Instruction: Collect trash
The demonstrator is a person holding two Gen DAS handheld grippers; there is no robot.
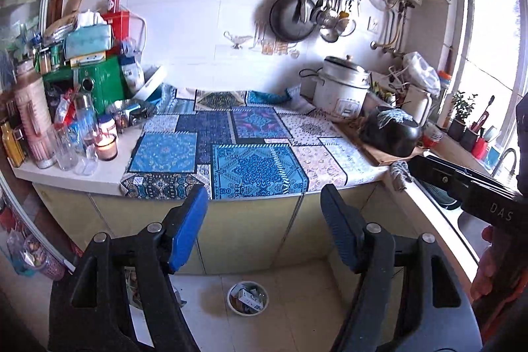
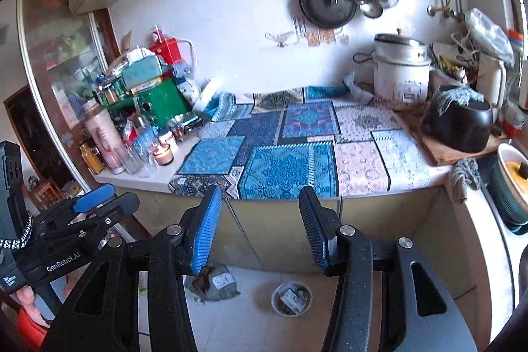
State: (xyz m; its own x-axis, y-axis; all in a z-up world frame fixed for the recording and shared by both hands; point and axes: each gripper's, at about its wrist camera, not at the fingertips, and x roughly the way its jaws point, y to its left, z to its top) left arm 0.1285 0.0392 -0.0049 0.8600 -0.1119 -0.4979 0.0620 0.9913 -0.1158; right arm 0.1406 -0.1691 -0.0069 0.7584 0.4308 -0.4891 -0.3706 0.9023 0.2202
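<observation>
The left hand-held gripper (image 1: 264, 203) and right hand-held gripper (image 2: 260, 203) both gape empty before the tabletop (image 1: 66, 177); the trash bowl (image 1: 247, 298) (small, full) sits on the floor below.

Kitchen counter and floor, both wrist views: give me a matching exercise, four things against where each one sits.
Things:
1. lit candle
2. rice cooker
3. small bin
4. frying pan

Places:
A. hanging on the wall
B. on the floor, below the counter
C. left end of the counter, by the glasses
D. right of the patterned cloth, against the wall

Pairs: 1-C, 2-D, 3-B, 4-A
</observation>
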